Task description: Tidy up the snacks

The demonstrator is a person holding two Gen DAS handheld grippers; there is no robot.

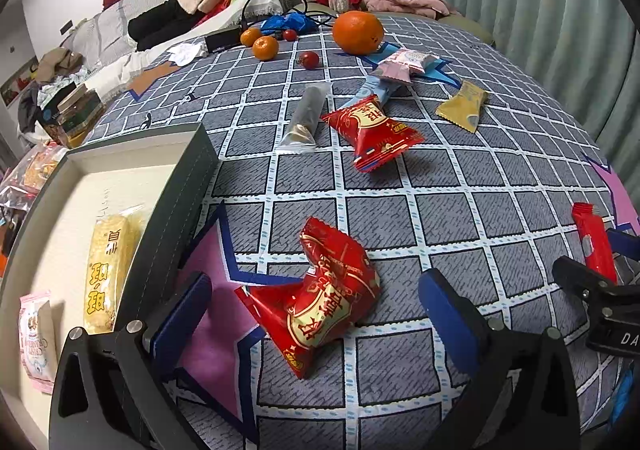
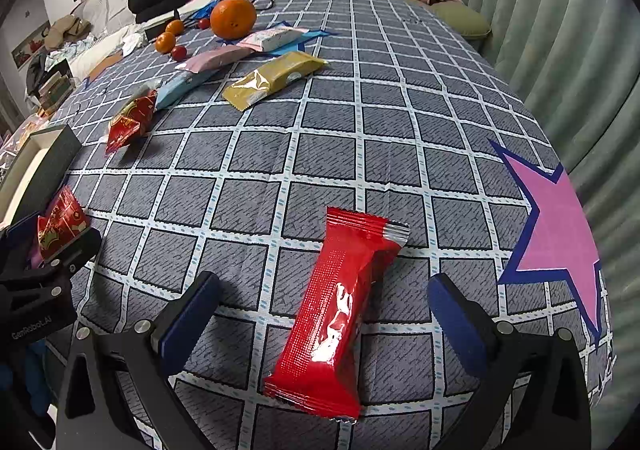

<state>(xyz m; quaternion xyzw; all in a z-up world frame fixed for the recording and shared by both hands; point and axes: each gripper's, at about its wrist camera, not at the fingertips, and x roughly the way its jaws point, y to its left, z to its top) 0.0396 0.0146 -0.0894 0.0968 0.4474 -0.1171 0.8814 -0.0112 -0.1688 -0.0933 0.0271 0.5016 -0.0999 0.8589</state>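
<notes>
My left gripper (image 1: pixel 316 310) is open, its blue pads either side of a red and gold snack packet (image 1: pixel 320 302) lying on the checked tablecloth. The open box (image 1: pixel 188 165) stands to its left and holds a yellow packet (image 1: pixel 108 270) and a pink packet (image 1: pixel 36 338). My right gripper (image 2: pixel 324 314) is open around a long red snack bar (image 2: pixel 340 314) that lies flat on the cloth. Further back lie another red packet (image 1: pixel 370 129), a silver-black stick (image 1: pixel 306 117), a gold packet (image 2: pixel 272 77), a light blue packet (image 2: pixel 182 85) and pink packets (image 2: pixel 216 58).
A large orange (image 1: pixel 357 31), small tangerines (image 1: pixel 264 47) and cherry tomatoes (image 1: pixel 309 59) sit at the table's far end with a black cable and blue bag. A pink star (image 2: pixel 560 234) marks the cloth at right. A sofa with clothes and green curtains lie beyond.
</notes>
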